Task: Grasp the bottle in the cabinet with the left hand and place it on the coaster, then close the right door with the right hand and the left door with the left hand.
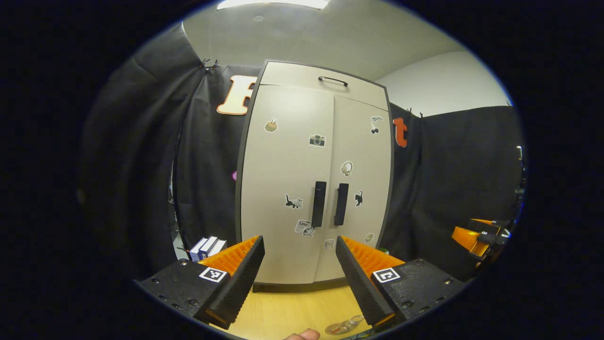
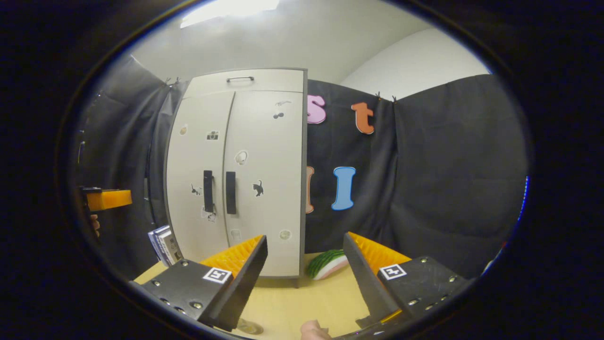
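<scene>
Both cabinet doors (image 1: 314,184) stand shut ahead of my spread, empty left claw (image 1: 299,278), hiding the bottle, so I judge opening by the handles (image 1: 329,204) comes first.

This is a staged recording booth inside an office-like room, not a real home: black cloth (image 2: 448,179) is clipped up as walls around a pale wooden table (image 1: 292,311), with plain white wall and a ceiling light panel (image 2: 226,9) above. A small sticker-covered cabinet (image 1: 311,189) stands on the tabletop with props beside it (boxes (image 2: 163,245) and a toy watermelon slice (image 2: 328,262)).
</scene>
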A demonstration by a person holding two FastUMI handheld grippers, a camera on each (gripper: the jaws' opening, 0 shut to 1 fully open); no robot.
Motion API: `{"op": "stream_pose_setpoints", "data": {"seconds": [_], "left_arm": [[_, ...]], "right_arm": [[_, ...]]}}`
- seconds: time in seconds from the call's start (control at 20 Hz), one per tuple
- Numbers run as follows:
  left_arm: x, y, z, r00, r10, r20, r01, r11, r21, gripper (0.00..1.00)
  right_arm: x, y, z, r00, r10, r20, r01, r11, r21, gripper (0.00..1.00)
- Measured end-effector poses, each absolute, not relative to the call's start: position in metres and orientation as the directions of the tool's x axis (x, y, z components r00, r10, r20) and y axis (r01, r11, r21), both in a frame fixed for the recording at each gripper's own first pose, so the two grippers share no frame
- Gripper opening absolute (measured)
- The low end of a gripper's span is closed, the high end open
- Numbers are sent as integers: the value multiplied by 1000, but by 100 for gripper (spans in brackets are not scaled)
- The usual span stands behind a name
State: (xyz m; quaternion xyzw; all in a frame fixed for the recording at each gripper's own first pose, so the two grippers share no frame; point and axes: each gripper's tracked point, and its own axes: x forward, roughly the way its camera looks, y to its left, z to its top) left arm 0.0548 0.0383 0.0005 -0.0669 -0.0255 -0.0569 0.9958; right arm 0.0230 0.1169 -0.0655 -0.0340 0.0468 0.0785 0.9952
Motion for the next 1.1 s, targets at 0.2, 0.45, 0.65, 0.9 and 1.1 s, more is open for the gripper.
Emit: {"op": "stream_pose_setpoints", "data": {"seconds": [0.2, 0.45, 0.65, 0.9, 1.1], "left_arm": [[59, 35, -1, 992, -107, 73, 114, 989, -97, 96], [62, 23, -7, 994, -92, 64, 99, 989, -108, 96], [65, 6, -3, 993, -92, 70, 101, 986, -133, 96], [75, -13, -5, 993, -99, 62, 107, 982, -155, 96], [84, -22, -10, 994, -100, 37, 106, 976, -191, 96]], "right_arm": [[24, 122, -54, 984, 159, -84, -164, 985, -54, 98], [23, 120, -47, 982, 171, -81, -175, 983, -48, 98], [21, 113, -44, 979, 184, -83, -189, 980, -57, 98], [23, 87, -41, 982, 166, -91, -166, 986, -2, 98], [29, 79, -38, 977, 184, -105, -178, 982, 63, 98]]}}
